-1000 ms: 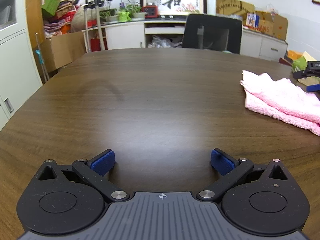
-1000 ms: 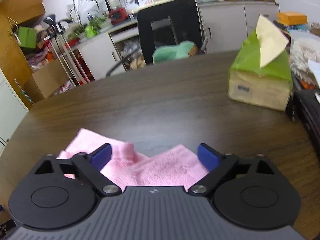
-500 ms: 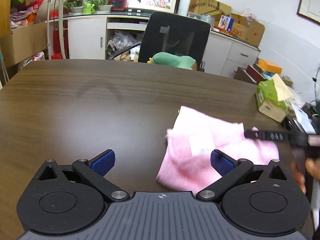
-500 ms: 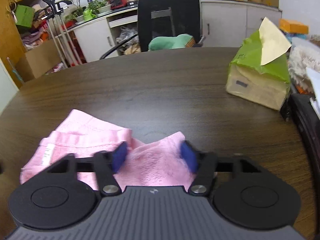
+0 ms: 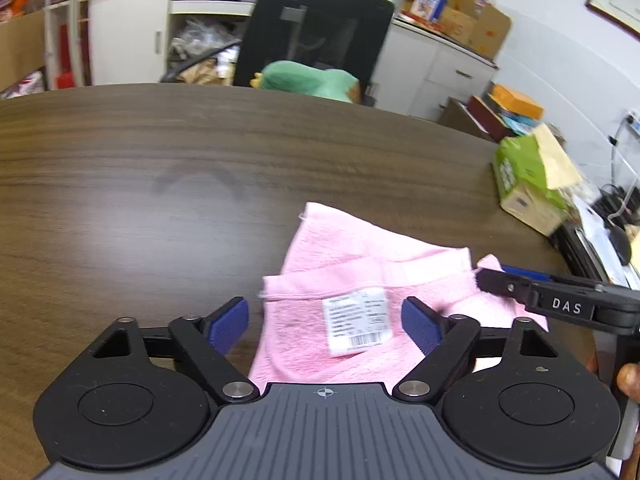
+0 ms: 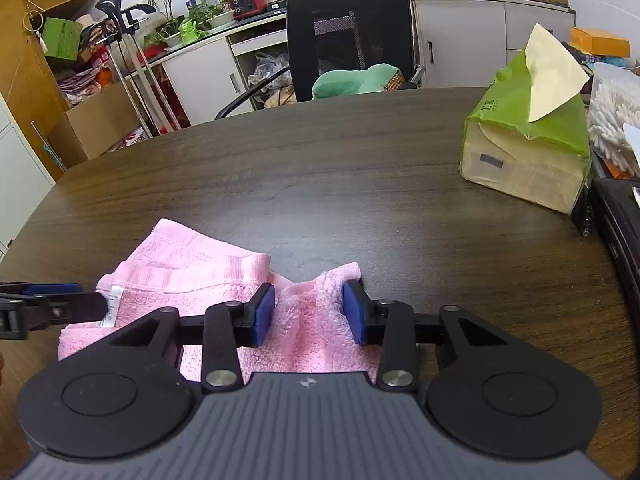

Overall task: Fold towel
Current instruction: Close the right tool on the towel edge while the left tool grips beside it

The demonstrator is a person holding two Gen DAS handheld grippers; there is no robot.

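Note:
A pink towel (image 5: pixel 352 264) lies loosely folded on the dark wooden table (image 5: pixel 160 184), its white label (image 5: pixel 358 322) facing up. My left gripper (image 5: pixel 325 326) is open and low over the towel's near left part, with the label between its blue pads. In the right wrist view, my right gripper (image 6: pixel 309 314) has its jaws drawn in on the towel's (image 6: pixel 188 264) near right corner, and cloth is bunched between the pads. The right gripper (image 5: pixel 486 278) also shows at the towel's right corner in the left wrist view. The left gripper (image 6: pixel 80 300) shows at the towel's left edge.
A green tissue pack (image 6: pixel 524 152) stands on the table to the right, with a black device (image 6: pixel 616 216) beside it at the edge. A black office chair (image 6: pixel 352 36) with a green cushion stands behind the table. A hand (image 5: pixel 628 380) holds the right gripper.
My left gripper swung right and came down over the towel, its jaws narrowing a little. The right gripper's jaws closed step by step onto the towel's corner.

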